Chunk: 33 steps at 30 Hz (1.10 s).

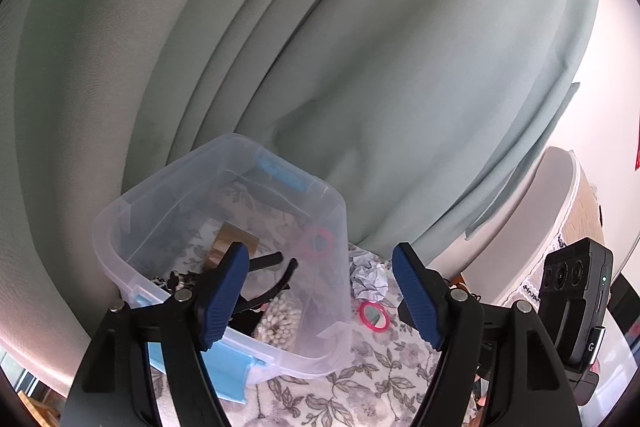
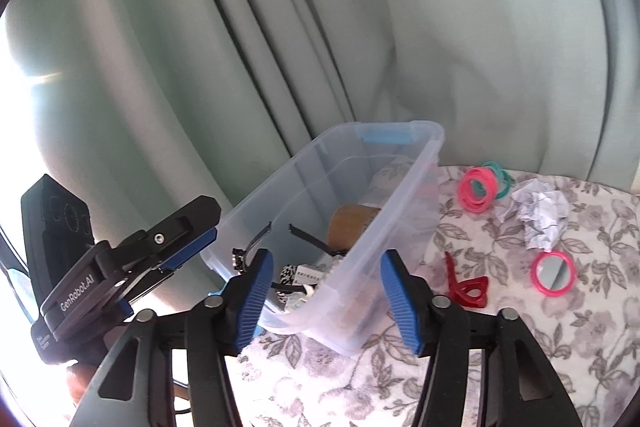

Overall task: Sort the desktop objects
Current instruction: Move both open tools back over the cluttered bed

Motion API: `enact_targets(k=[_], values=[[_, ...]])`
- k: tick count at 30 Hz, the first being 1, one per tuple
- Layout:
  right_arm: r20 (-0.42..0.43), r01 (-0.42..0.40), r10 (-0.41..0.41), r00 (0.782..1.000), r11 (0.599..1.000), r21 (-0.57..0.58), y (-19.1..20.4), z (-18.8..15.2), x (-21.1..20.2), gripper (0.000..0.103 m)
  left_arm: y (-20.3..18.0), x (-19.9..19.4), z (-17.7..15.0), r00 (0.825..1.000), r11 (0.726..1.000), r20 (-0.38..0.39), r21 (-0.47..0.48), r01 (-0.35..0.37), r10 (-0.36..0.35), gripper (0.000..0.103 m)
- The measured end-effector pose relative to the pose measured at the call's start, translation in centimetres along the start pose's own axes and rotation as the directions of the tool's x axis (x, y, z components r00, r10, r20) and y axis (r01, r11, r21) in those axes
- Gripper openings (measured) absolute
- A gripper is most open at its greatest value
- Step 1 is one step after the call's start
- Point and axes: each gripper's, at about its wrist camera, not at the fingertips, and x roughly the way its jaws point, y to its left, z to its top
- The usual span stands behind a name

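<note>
A clear plastic bin (image 2: pixel 404 187), rectangular with rounded corners and light-blue latch handles at its ends, stands on a round table (image 2: pixel 500 327) covered by a cloth printed with grey leaves and flowers. Inside the bin lie a brown cylindrical container (image 2: pixel 350 223), a pair of black-handled pliers (image 1: pixel 268 279), a cluster of small white beads (image 1: pixel 280 323) and a black-and-white patterned piece (image 2: pixel 289 274), all seen partly through the translucent wall.

The left gripper (image 1: pixel 320 297) sits over the near end of the bin; its ribbed blue pads (image 1: pixel 222 301) stand wide apart, with no object between them. The right gripper (image 2: pixel 327 301) faces the near corner of the bin, pads likewise spread and pressing on nothing; the bin's corner shows in the gap between them.

On the cloth to the right of the bin lie a red plastic hair claw (image 2: pixel 466 285), a small round mirror with a pink rim (image 2: pixel 554 274), a crumpled ball of white paper (image 2: pixel 538 213), and, farther off, a loose pile of pink rubber bands (image 2: pixel 478 189) touching green rubber bands (image 2: pixel 502 179). A pale green curtain (image 2: pixel 280 27) hangs in soft vertical folds behind the table.
</note>
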Motion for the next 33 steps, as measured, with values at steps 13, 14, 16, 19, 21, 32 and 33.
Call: enact_targets(k=[13,14,16,19,21,32,33], values=[[0.104,0.006,-0.009,0.994,0.999,0.031,-2.4,-0.2,-4.2,0.079,-3.5,-0.2,-0.4,0.998,0.996,0.011,0.072,-0.056,0.056,0.078],[0.118,0.009,-0.013,0.993,0.999,0.035,-2.7,-0.2,-4.7,0.079,-4.0,-0.2,-0.5,0.998,0.994,0.011,0.085,-0.067,0.067,0.078],[0.142,0.022,-0.028,0.989,0.999,0.044,-3.4,-0.1,-5.7,0.079,-5.0,-0.2,-0.7,0.997,0.99,0.009,0.116,-0.083,0.083,0.078],[0.167,0.036,-0.047,0.985,0.997,0.068,-4.5,-0.1,-6.8,0.079,-6.5,0.1,-1.0,0.995,0.982,0.007,0.163,-0.099,0.099,0.078],[0.181,0.044,-0.059,0.982,0.996,0.083,-5.3,-0.2,-7.6,0.08,-7.7,0.3,-1.3,0.994,0.972,0.012,0.207,-0.112,0.112,0.078],[0.255,0.087,-0.127,0.959,0.983,0.16,-8.9,-1.0,-11.4,0.08,-12.4,2.1,-2.5,0.978,0.921,0.035,0.33,-0.206,0.206,0.079],[0.264,0.089,-0.133,0.955,0.981,0.172,-9.2,-1.0,-11.6,0.08,-12.6,2.3,-2.5,0.979,0.92,0.03,0.338,-0.199,0.201,0.079]])
